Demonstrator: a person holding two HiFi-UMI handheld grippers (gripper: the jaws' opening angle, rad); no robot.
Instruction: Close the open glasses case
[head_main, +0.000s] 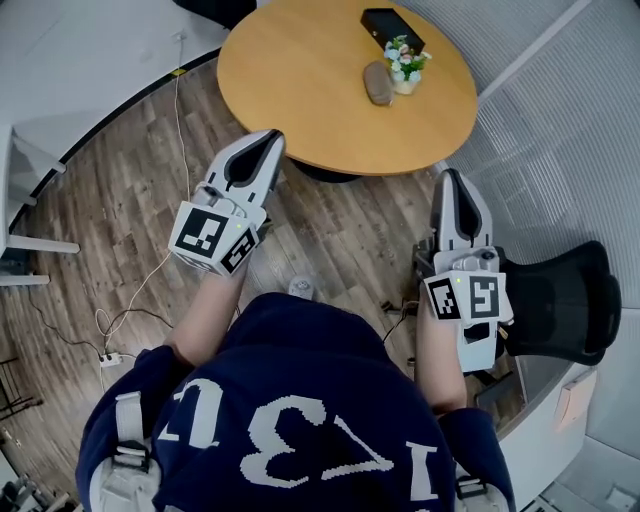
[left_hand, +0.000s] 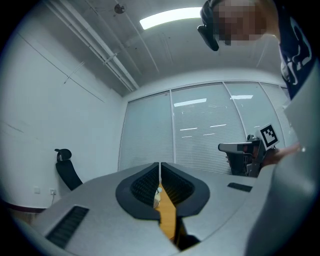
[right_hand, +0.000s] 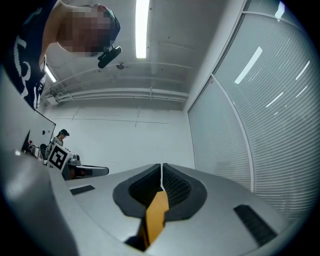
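The glasses case (head_main: 392, 27) lies on the far side of the round wooden table (head_main: 300, 90), a dark, flat shape right behind a small pot of flowers (head_main: 405, 66). Whether its lid stands open cannot be told from here. A brownish oval thing (head_main: 378, 82) lies just beside the pot, on the near side.

The left hand-held gripper (head_main: 274, 138) is clenched, its jaws pressed together with nothing between them. Its tip is close to the near edge of the table and well apart from the case. The right hand-held gripper (head_main: 451, 177) is clenched and empty too (only a thin seam shows between its dark pads). It is held over the wooden floor (head_main: 120, 200), beside a black office chair (head_main: 565, 300).
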